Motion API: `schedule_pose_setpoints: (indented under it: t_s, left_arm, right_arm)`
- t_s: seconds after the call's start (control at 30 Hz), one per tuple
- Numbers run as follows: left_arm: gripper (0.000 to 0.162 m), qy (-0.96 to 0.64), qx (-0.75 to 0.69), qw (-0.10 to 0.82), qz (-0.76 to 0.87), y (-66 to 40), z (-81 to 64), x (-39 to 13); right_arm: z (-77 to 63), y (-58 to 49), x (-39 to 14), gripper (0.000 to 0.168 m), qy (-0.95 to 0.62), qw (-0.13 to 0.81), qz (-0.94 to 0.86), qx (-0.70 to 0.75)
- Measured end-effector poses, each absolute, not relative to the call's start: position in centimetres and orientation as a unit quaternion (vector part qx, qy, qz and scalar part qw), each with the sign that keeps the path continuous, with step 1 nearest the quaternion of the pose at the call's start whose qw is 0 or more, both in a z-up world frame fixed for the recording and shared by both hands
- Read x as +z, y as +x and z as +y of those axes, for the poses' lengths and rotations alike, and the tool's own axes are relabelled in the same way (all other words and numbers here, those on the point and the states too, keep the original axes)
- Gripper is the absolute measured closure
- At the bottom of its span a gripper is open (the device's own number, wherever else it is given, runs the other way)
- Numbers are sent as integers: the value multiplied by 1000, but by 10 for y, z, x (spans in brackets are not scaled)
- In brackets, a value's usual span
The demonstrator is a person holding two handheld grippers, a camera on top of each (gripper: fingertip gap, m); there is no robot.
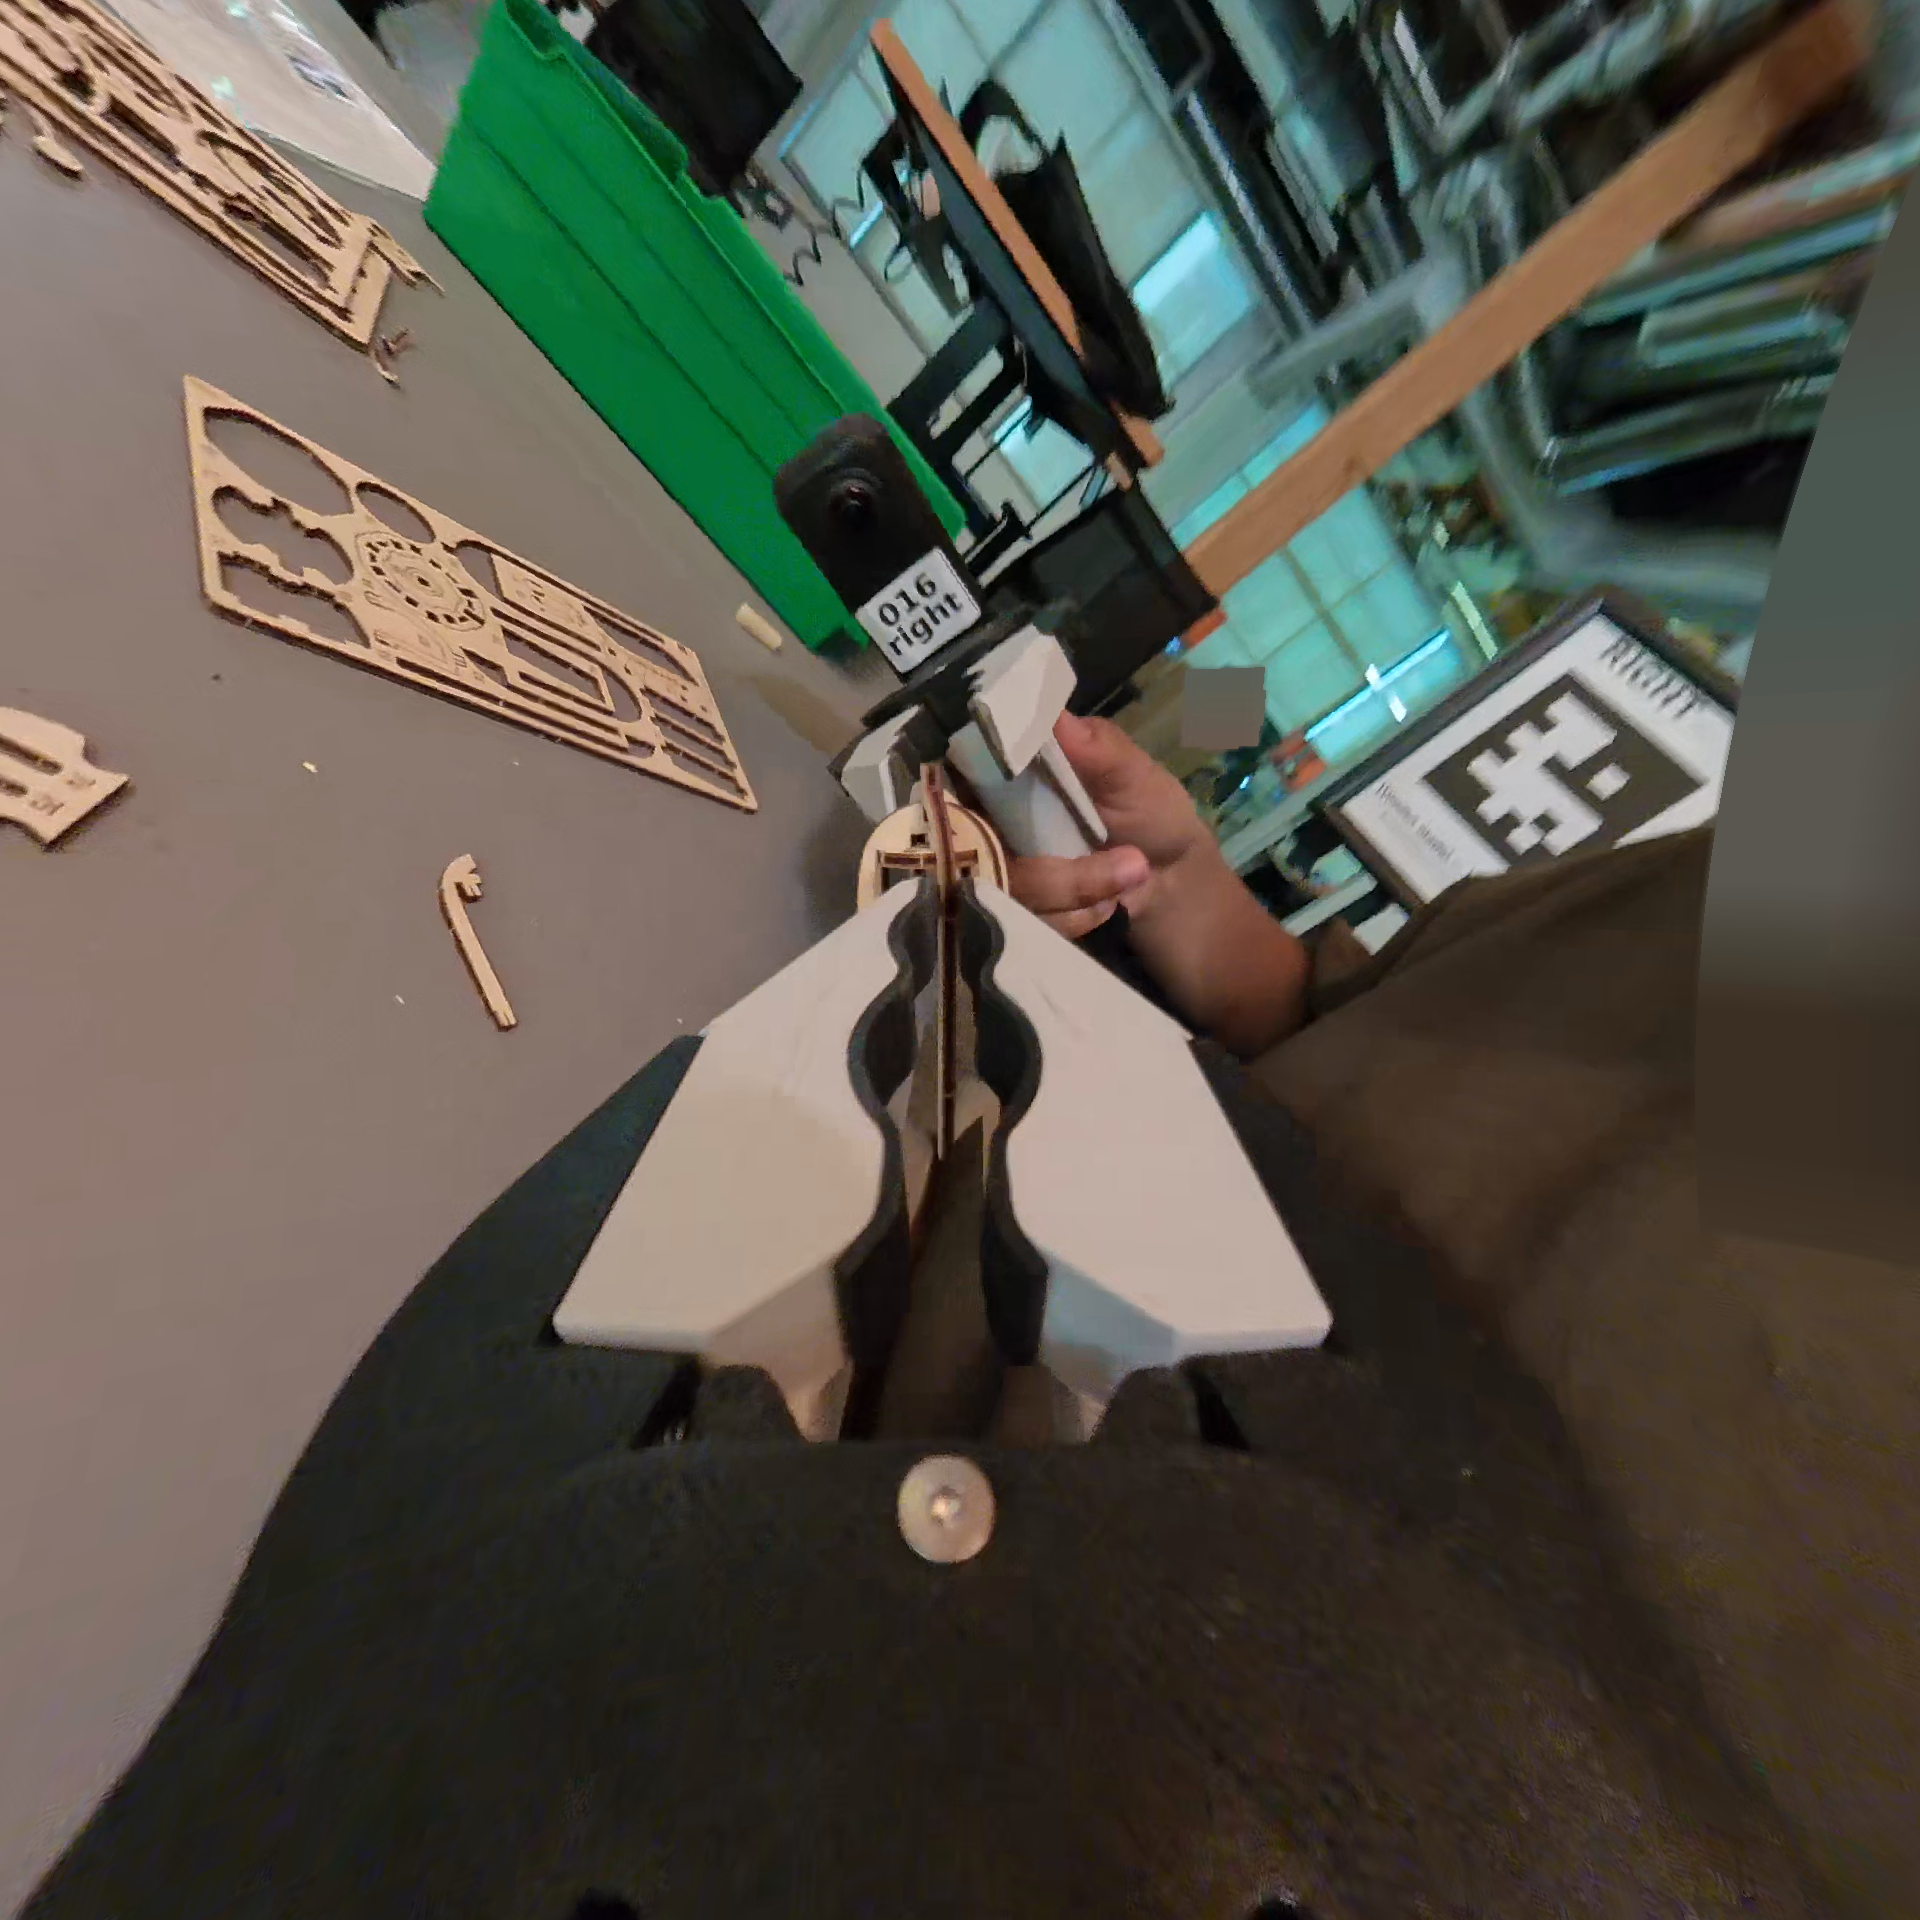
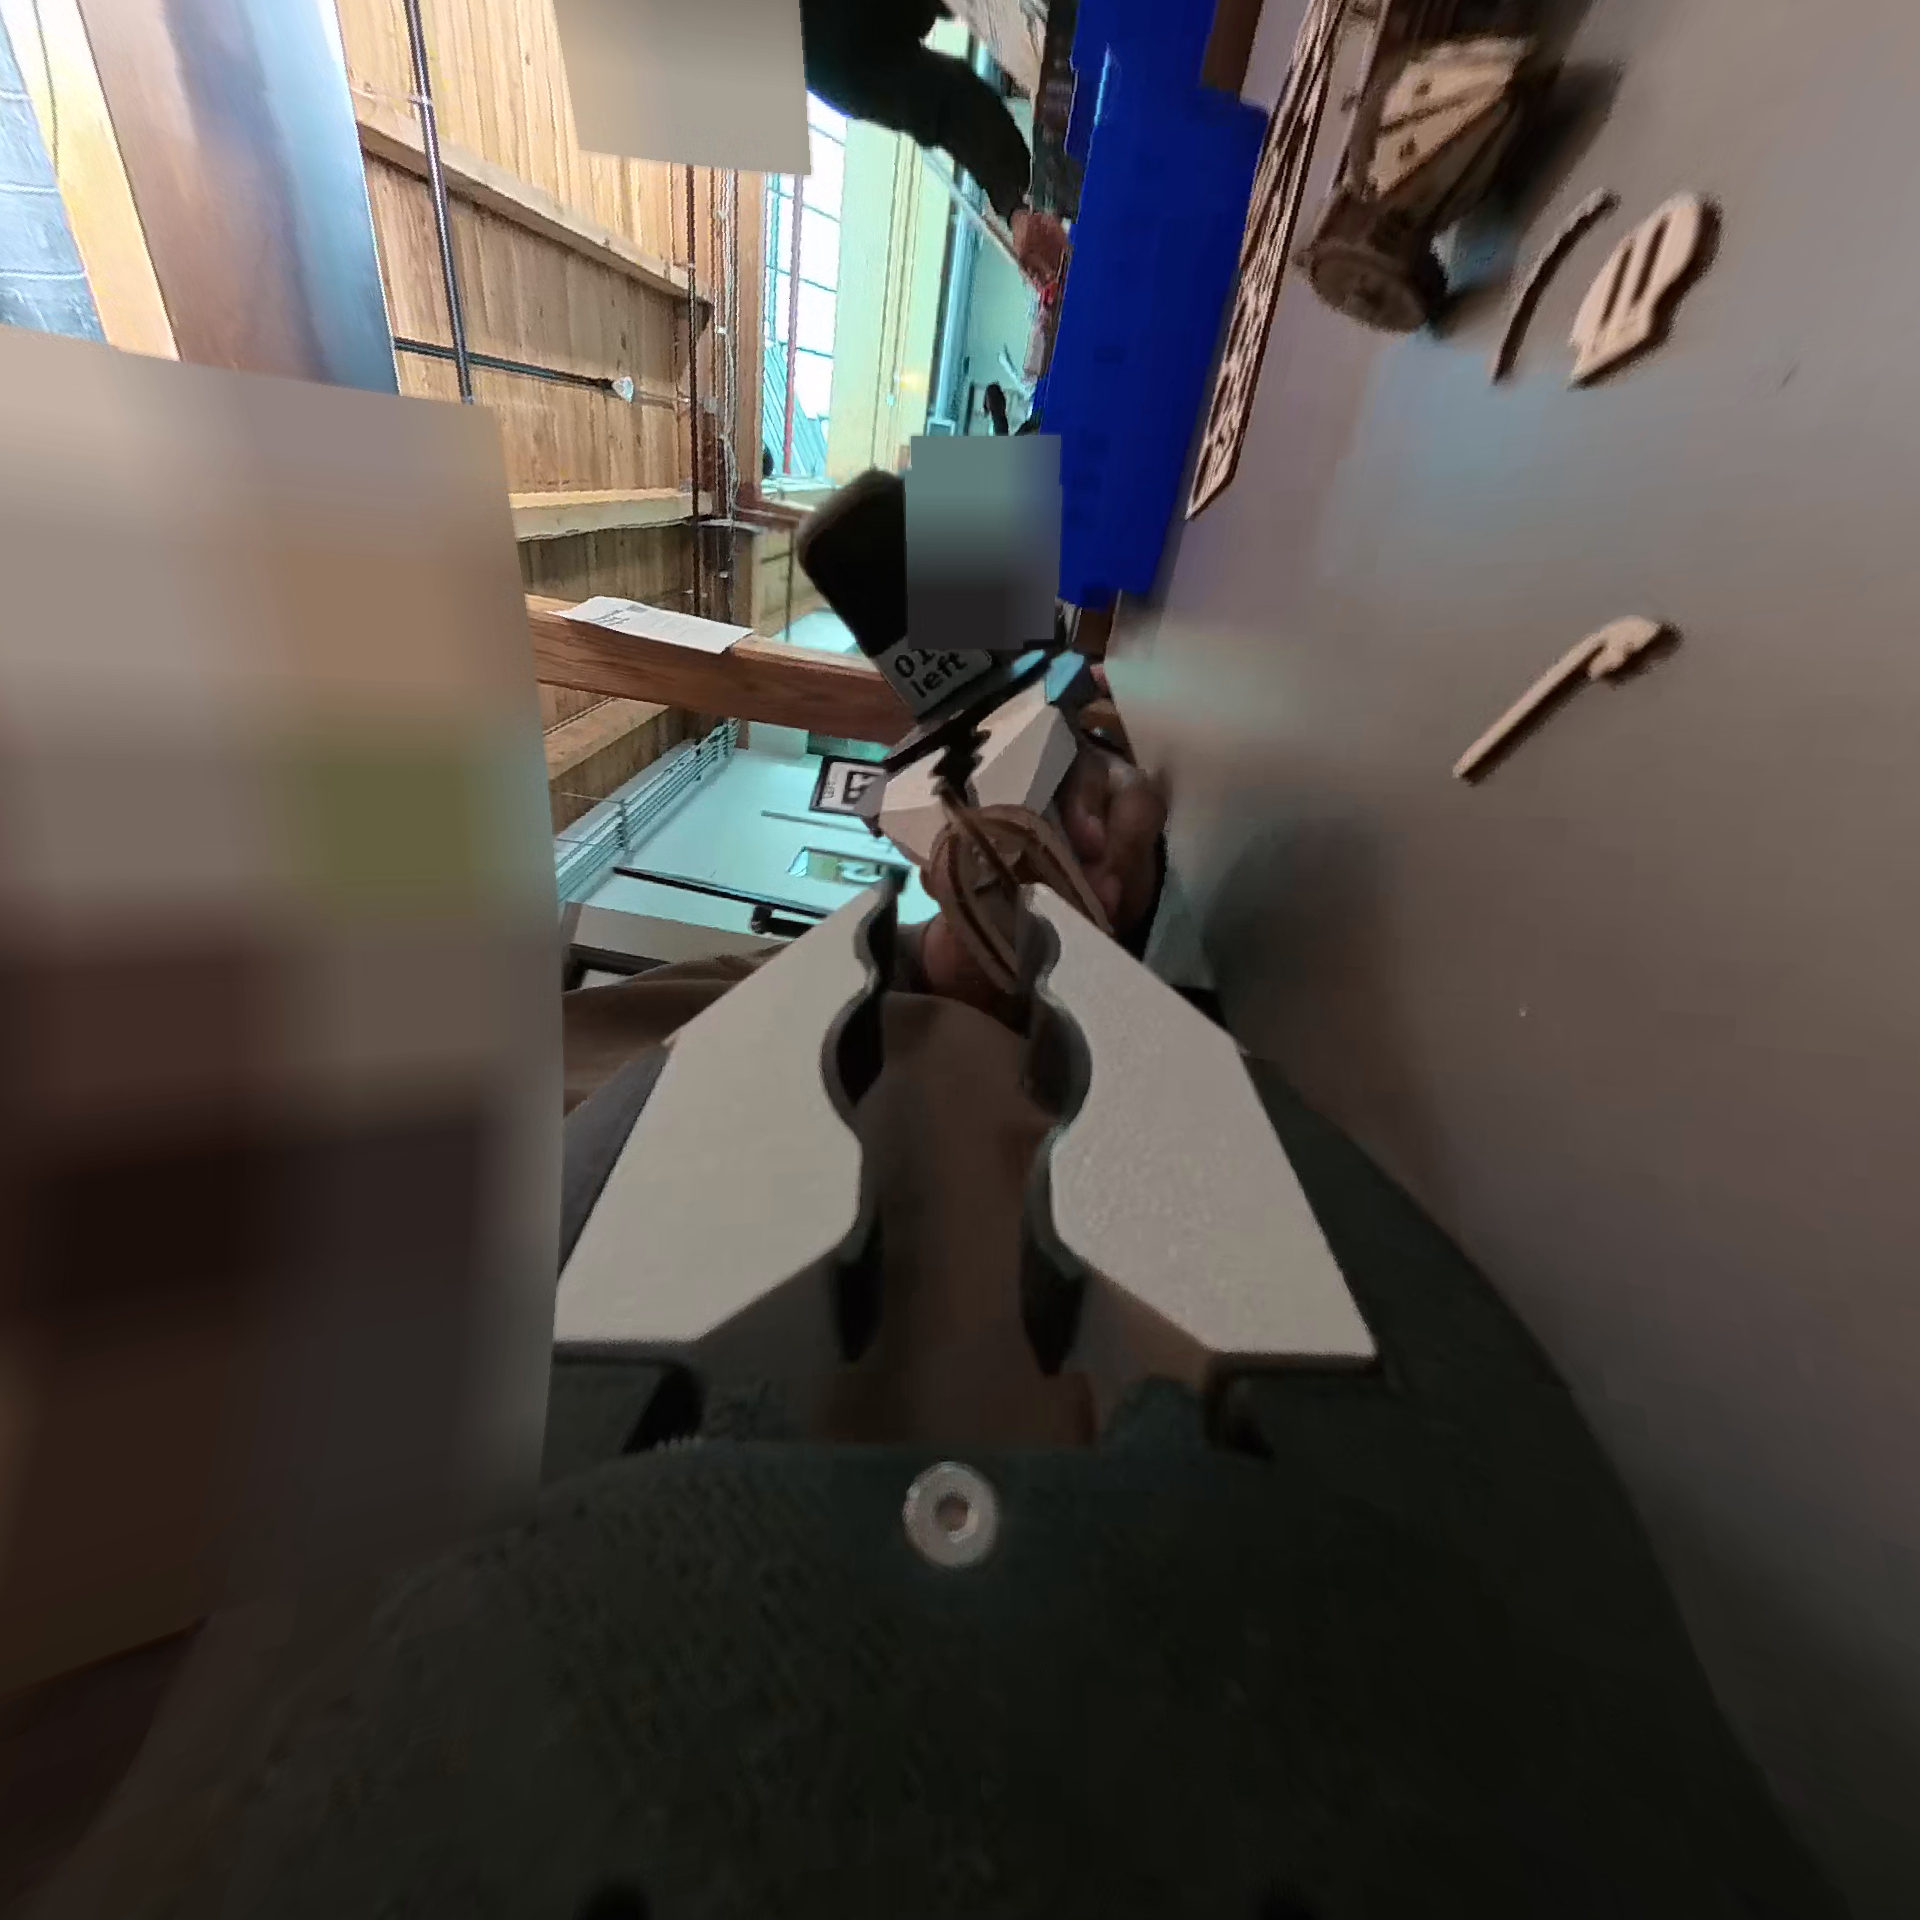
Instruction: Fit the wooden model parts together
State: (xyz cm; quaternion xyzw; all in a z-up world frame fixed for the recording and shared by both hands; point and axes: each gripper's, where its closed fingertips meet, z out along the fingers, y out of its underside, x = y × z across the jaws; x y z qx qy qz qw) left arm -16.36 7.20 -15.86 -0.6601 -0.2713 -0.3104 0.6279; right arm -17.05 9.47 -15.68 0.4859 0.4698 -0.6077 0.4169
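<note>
Left gripper (image 1: pixel 943 914) pinched nearly closed on thin wooden panel (image 1: pixel 943 1039), seen edge-on between pads. Right gripper (image 2: pixel 961 940) fingers parted moderately, round slotted wooden assembly (image 2: pixel 982 868) at its tips; actual grip cannot be told. Both held above grey table (image 1: pixel 312 1039). Punched sheets (image 1: pixel 457 603), hooked strip (image 1: pixel 473 940) lying loose there.
</note>
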Motion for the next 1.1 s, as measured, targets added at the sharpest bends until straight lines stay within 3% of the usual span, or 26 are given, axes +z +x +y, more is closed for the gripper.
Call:
schedule_pose_setpoints:
  t_s: [0.2, 0.6, 1.1]
  left_arm:
    - [160, -630, -313, 650, -288, -174, 67, -151]
    - [161, -558, -429, 635, -318, -166, 69, -144]
    - [161, -538, -480, 614, -322, -159, 70, -144]
  right_arm:
    - [101, -181, -147, 156, 452, 246, 563, -647]
    - [82, -165, -132, 149, 148, -250, 771, -567]
    - [76, -160, -148, 141, 50, -344, 809, -474]
